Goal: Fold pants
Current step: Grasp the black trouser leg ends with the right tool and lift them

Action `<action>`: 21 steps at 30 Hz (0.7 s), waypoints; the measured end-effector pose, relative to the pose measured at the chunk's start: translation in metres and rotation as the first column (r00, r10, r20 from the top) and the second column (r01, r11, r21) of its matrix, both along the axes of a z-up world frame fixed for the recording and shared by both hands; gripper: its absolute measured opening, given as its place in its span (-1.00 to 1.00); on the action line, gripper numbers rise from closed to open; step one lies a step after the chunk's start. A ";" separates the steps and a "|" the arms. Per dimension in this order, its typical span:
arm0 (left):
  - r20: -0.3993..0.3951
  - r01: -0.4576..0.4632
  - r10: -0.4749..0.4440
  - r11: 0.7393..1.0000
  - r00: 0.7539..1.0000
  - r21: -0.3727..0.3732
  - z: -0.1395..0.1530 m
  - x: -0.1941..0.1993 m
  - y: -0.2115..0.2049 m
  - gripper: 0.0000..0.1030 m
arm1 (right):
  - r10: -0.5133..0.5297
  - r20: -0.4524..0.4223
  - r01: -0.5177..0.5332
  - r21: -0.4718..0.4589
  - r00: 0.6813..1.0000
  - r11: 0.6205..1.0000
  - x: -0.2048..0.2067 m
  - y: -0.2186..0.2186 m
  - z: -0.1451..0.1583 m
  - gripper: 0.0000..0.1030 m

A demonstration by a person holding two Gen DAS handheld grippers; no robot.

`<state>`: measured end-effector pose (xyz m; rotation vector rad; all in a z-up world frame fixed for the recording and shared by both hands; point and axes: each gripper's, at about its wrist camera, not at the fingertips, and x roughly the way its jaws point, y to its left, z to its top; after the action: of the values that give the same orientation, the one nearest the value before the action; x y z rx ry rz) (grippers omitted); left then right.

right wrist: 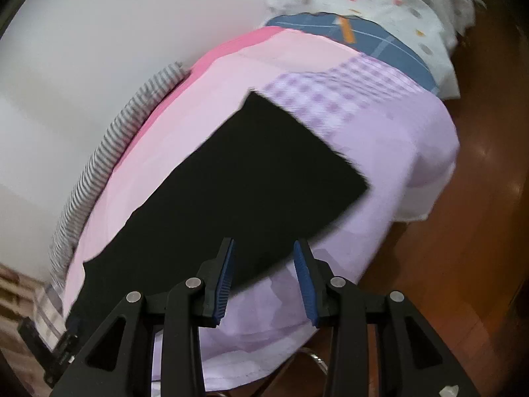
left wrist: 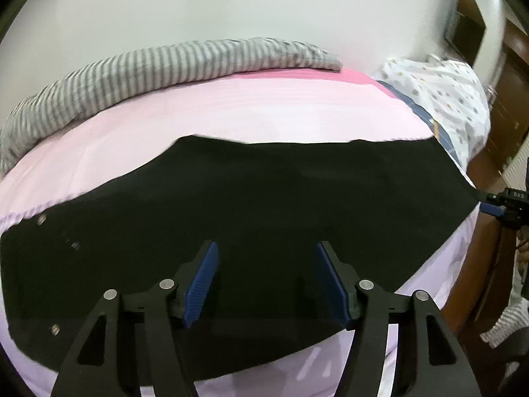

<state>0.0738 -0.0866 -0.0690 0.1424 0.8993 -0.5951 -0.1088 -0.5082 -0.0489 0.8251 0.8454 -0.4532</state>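
Black pants (left wrist: 264,198) lie flat across a pink and lilac bed sheet (left wrist: 264,112), waist with metal buttons at the left. My left gripper (left wrist: 266,249) is open and empty, just above the pants' near side. In the right wrist view the pants (right wrist: 251,172) stretch away from me. My right gripper (right wrist: 264,244) is open and empty over the pants' near edge. The right gripper also shows at the far right of the left wrist view (left wrist: 496,205), by the pants' corner.
A grey striped blanket (left wrist: 165,66) lies along the wall side of the bed. A white dotted pillow (left wrist: 443,89) and a blue checked cloth (right wrist: 380,39) lie at the bed's end. Brown wooden floor (right wrist: 463,264) runs along the bed's open side.
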 end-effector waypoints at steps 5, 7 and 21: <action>-0.013 0.080 -0.080 0.996 0.997 0.028 -0.005 -0.008 -0.033 0.25 | -0.041 0.016 0.041 0.006 0.999 0.999 -0.011 -0.011 -0.008 -0.32; -0.020 0.097 -0.096 0.995 0.995 0.035 -0.009 -0.010 -0.040 0.25 | -0.052 0.030 0.052 0.012 0.998 0.999 -0.012 -0.015 -0.011 -0.32; -0.085 0.071 -0.064 0.995 0.994 0.077 -0.027 -0.003 -0.046 0.25 | -0.104 0.109 0.106 -0.012 0.989 0.994 -0.008 -0.040 -0.024 -0.38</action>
<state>0.0710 -0.1329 -0.0959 0.2222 1.0015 -0.6316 -0.1170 -0.5479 -0.0732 0.8731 0.6987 -0.5030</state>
